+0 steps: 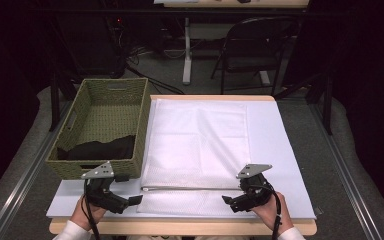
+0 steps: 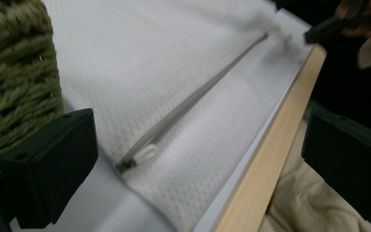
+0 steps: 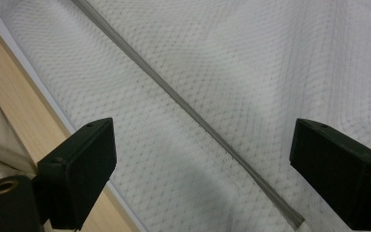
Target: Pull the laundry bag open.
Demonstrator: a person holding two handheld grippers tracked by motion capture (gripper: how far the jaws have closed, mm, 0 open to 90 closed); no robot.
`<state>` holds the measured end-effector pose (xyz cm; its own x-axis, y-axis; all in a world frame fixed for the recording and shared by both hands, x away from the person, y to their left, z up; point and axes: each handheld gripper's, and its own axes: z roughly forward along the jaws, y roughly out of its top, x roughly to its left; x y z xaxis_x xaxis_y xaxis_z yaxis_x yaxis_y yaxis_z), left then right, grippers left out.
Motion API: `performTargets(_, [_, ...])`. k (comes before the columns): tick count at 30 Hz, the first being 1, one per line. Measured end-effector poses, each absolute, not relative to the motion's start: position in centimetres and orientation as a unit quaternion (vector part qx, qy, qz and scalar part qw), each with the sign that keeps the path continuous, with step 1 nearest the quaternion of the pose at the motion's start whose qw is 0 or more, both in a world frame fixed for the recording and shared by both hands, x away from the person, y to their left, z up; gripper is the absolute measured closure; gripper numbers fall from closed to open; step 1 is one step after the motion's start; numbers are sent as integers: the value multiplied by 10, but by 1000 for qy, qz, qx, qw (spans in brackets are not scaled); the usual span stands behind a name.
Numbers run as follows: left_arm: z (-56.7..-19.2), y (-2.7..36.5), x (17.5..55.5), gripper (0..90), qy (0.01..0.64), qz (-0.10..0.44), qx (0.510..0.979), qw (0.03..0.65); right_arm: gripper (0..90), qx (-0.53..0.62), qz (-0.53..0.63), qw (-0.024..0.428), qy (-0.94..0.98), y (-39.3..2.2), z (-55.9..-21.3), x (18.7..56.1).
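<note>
White mesh makes up the laundry bag [image 1: 195,150], which lies flat across the middle of the table [image 1: 285,150], just right of the woven basket [image 1: 105,125]. It looks light, limp and thin, so I'd judge it will sag and slide on the smooth sheet under it rather than hold any shape. A dark cloth [image 1: 100,148] sits in the basket's near end. The zipper [image 1: 190,188] running along the bag's near edge is its one firm line, and the small pull [image 2: 145,155] at its left end, or the fabric beside the seam, seems the best place to pinch. The left gripper [image 1: 132,200] and right gripper [image 1: 228,199] hover at either end of that zipper, jaws spread wide, holding nothing. Beyond the table stand a folding chair [image 1: 255,50] and a dim, cluttered floor.
</note>
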<state>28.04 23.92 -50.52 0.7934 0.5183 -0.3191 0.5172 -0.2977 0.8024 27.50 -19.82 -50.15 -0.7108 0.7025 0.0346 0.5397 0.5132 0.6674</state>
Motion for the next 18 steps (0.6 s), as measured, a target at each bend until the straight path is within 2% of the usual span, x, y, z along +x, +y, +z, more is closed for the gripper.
performTargets(3, [-509,243,282,0,313,-26,798,514,92,360,340,124,860,-194,-501,276])
performTargets(6, [-515,241,287,1,319,-103,804,491,103,354,343,132,860,-190,-501,278])
performTargets(8, [-518,237,289,2,317,-130,818,462,117,354,346,139,858,-186,-501,280])
performTargets(13, [-514,233,285,1,320,-72,833,446,118,344,328,129,870,-174,-508,289])
performTargets(16, [-512,233,284,1,324,-54,833,445,115,339,314,123,878,-167,-514,296])
performTargets(18, [-512,230,283,2,333,-44,842,423,109,337,305,113,884,-161,-518,304])
